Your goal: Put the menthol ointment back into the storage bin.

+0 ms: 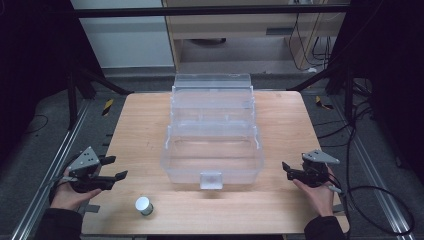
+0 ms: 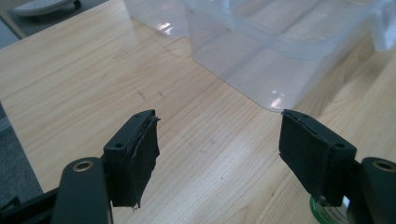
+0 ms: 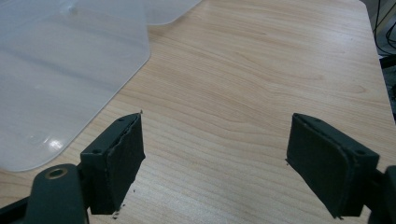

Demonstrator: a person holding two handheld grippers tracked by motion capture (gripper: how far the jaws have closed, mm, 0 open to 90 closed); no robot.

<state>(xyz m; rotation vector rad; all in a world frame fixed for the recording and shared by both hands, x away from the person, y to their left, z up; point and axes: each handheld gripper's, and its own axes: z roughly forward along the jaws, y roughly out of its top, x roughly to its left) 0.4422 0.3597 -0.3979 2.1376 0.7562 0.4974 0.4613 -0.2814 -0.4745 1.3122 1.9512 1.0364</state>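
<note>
Both tongs are just sitting wide open with nothing in them: left gripper [image 1: 111,168] off the table's [image 1: 280,210] left edge, right gripper [image 1: 287,171] near the right. Clear box [image 1: 212,145] sits between them, lid up. Small white-topped roll [image 1: 143,205] lies just right of the left gripper.

1. The right gripper [image 3: 215,163] has its two black jaws spread wide, nothing between them.
2. Below lies the light wooden bench [image 3: 243,79].
3. A clear plastic container [image 3: 60,79] sits at upper left.
</note>
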